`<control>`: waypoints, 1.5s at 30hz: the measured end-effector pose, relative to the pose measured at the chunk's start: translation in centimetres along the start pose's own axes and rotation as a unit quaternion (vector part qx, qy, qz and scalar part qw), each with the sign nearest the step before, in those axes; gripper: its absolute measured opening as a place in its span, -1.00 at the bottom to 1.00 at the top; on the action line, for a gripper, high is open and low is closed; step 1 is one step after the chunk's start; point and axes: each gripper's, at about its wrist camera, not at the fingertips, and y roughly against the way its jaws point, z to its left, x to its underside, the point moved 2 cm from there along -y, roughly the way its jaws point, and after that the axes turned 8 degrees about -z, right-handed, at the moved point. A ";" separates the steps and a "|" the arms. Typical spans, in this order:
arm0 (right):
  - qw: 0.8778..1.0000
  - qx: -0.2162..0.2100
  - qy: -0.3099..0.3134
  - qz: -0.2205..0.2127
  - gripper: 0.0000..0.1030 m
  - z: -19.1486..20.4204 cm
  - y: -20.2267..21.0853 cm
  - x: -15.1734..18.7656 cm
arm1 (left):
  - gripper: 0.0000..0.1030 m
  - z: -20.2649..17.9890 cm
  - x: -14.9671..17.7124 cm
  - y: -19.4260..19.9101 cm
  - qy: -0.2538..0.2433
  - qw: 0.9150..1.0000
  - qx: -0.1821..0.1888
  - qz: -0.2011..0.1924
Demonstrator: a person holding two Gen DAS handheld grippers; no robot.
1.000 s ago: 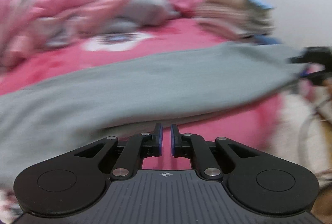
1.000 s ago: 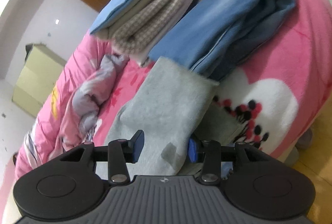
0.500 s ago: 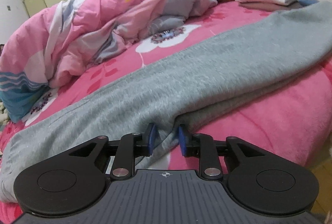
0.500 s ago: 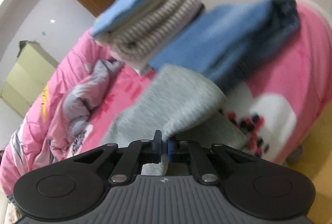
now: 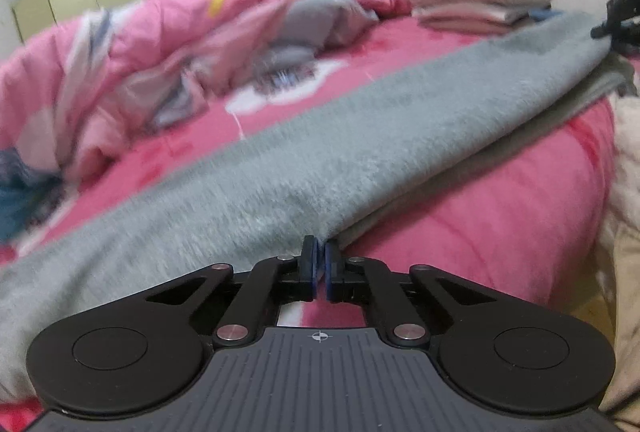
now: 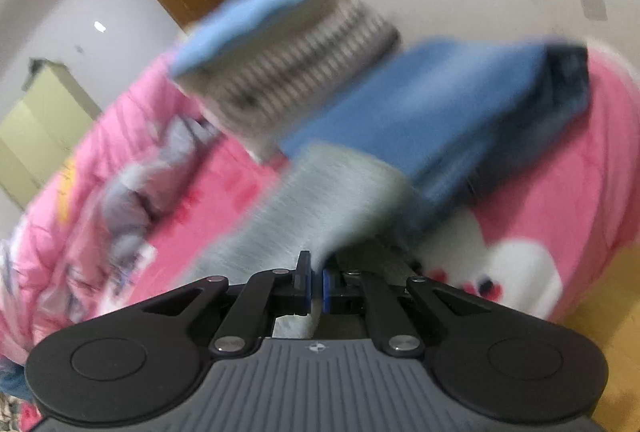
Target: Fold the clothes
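Though blurred, grey garment [image 5: 360,136] seems pinched — both jaws; edge-held.

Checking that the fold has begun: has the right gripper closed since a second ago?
Yes. The right gripper stood open around the grey garment; now it is shut on its edge, below the folded stack.
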 end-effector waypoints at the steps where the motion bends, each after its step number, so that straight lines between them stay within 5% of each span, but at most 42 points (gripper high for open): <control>1: 1.000 0.007 -0.002 0.008 -0.90 -0.4 -0.4 0.4 | -0.96 0.1 0.0 0.0 0.006 1.000 0.003 0.001; 3: 1.000 0.006 -0.011 0.014 -0.89 -0.9 -0.4 0.5 | -0.93 0.5 -0.1 0.4 0.024 1.000 0.012 0.003; 9: 0.999 0.031 -0.024 -0.014 -0.32 -0.1 4.2 -0.7 | -0.87 2.1 0.5 3.3 0.098 0.995 0.028 0.017; 12: 0.998 0.005 -0.054 -0.041 -0.28 1.2 7.4 -0.4 | -0.81 4.1 1.5 4.2 0.195 0.980 0.015 0.036; 14: 0.996 -0.033 -0.065 -0.046 -0.22 2.5 8.8 0.3 | -0.74 6.2 2.5 4.5 0.299 0.953 0.014 0.036; 16: 0.994 -0.089 -0.067 -0.006 -0.18 4.6 8.6 1.7 | -0.56 8.4 4.0 4.6 0.416 0.909 0.023 0.024; 18: 0.982 -0.153 -0.082 0.069 -0.15 6.7 7.1 4.1 | -0.48 10.1 5.5 4.6 0.506 0.862 0.030 0.009; 20: 0.964 -0.192 -0.105 0.152 -0.15 8.3 5.3 7.2 | -0.44 11.1 6.7 4.6 0.561 0.827 0.032 -0.007; 23: 0.938 -0.214 -0.124 0.244 -0.15 10.1 2.9 11.5 | -0.36 11.8 7.9 4.8 0.602 0.798 0.030 -0.025; 28: 0.931 -0.199 -0.124 0.279 -0.15 11.6 -0.1 15.6 | -0.35 12.2 9.3 3.4 0.641 0.766 0.027 -0.037; 34: 0.923 -0.210 -0.193 0.259 -0.17 11.2 -2.2 17.0 | -0.46 12.5 9.3 2.3 0.653 0.753 0.027 -0.071; 35: 0.921 -0.210 -0.204 0.257 -0.21 11.1 -2.4 17.1 | -0.58 12.4 9.2 2.1 0.650 0.756 0.026 -0.074; 36: 0.919 -0.210 -0.214 0.256 -0.32 10.9 -2.6 17.3 | -0.89 12.3 9.1 2.0 0.645 0.760 0.023 -0.074; 39: 0.916 -0.213 -0.228 0.252 -0.82 10.5 -2.5 17.1 | -0.96 12.3 8.5 3.0 0.639 0.765 0.019 -0.077; 45: 0.919 -0.224 -0.195 0.259 -0.98 10.6 0.3 14.7 | -0.99 13.1 7.0 6.4 0.620 0.781 0.024 -0.063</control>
